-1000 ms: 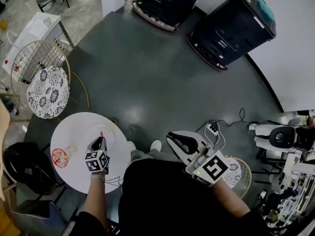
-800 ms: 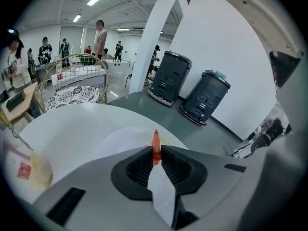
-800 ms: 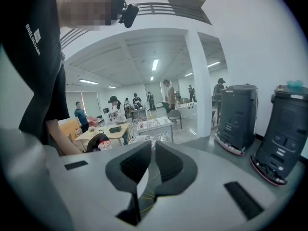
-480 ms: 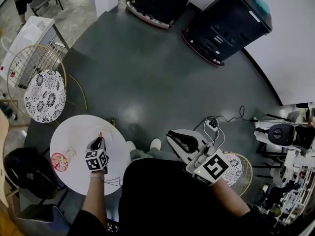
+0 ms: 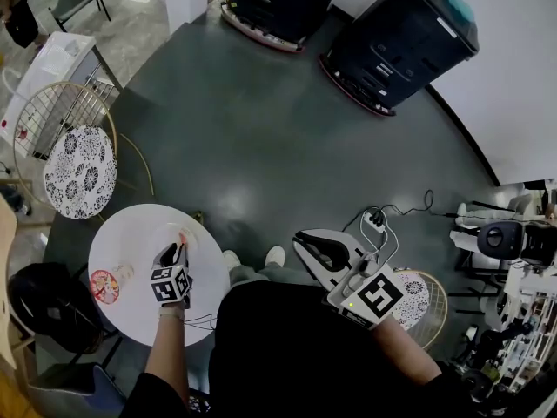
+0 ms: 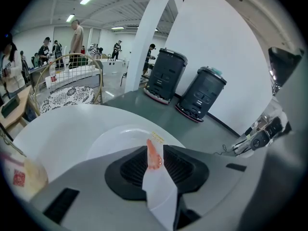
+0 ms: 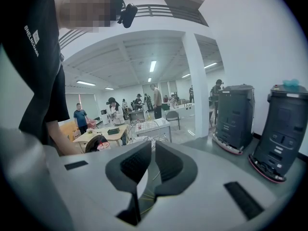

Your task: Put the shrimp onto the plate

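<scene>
On the round white table (image 5: 130, 233) stands a clear plate (image 5: 167, 233), wide and pale in the left gripper view (image 6: 115, 136). My left gripper (image 5: 177, 251) hangs just over the plate's near side, shut on a small orange shrimp (image 5: 181, 237). The shrimp (image 6: 153, 153) sticks up from between the black pads (image 6: 130, 170). My right gripper (image 5: 315, 249) is far from the table, over the dark floor at the right. Its jaws (image 7: 151, 165) stand almost together with nothing between them.
A small packet with a red label (image 5: 104, 282) lies at the table's left edge. A patterned chair (image 5: 80, 171) stands beyond the table, a black bag (image 5: 39, 307) to its left. Two black bins (image 5: 400, 42) stand far off; a power strip (image 5: 374, 225) lies on the floor.
The head view has shifted slightly. The left gripper still holds the shrimp over the plate, and the right gripper has kept its place.
</scene>
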